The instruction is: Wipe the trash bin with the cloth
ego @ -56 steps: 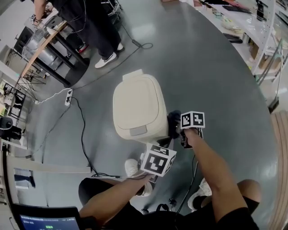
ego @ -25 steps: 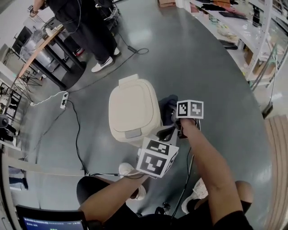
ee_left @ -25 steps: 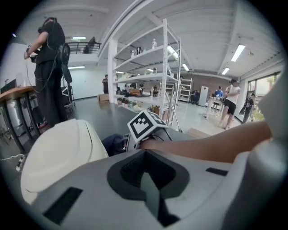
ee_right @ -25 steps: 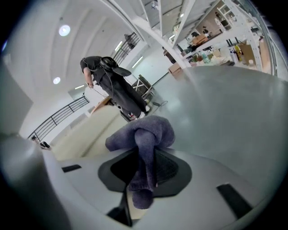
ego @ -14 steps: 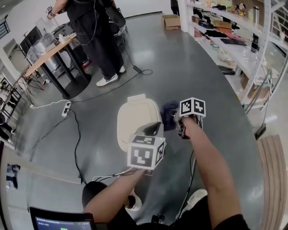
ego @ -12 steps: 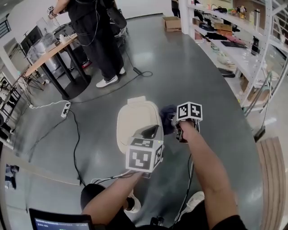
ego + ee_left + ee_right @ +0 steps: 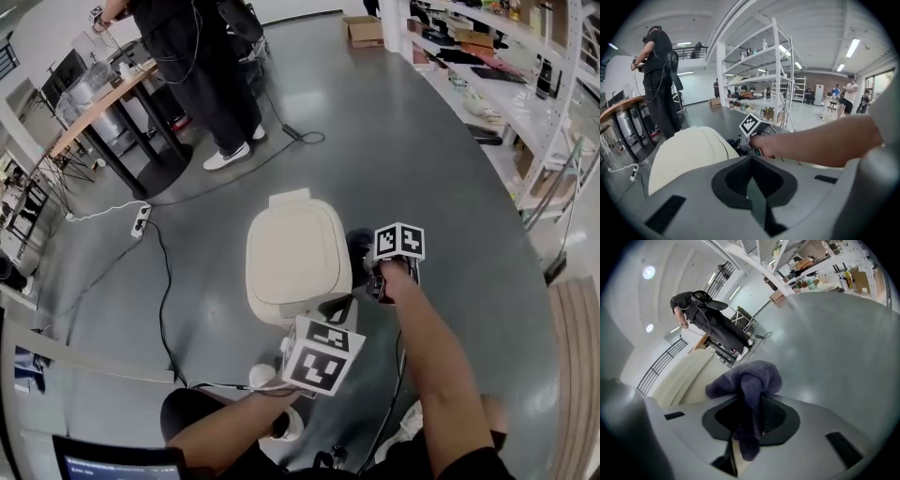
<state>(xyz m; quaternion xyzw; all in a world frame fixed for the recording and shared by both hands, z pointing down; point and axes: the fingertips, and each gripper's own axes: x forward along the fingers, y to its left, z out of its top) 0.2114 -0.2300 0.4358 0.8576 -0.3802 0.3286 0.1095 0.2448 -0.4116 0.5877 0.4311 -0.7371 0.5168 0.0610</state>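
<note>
Glossy floor [image 7: 441, 141], rounded cream bin [image 7: 295, 258], bunched cloth [image 7: 749, 378]

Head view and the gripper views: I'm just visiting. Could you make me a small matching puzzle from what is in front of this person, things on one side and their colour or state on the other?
Things
1. trash bin
2. cloth
3. left gripper
4. power strip

Descriptions
A. shut, with nothing between its jaws
B. white, lying on the floor at the left
C. cream, lid closed
D. dark purple, clamped in the right gripper

Pairs: 1-C, 2-D, 3-A, 4-B
</note>
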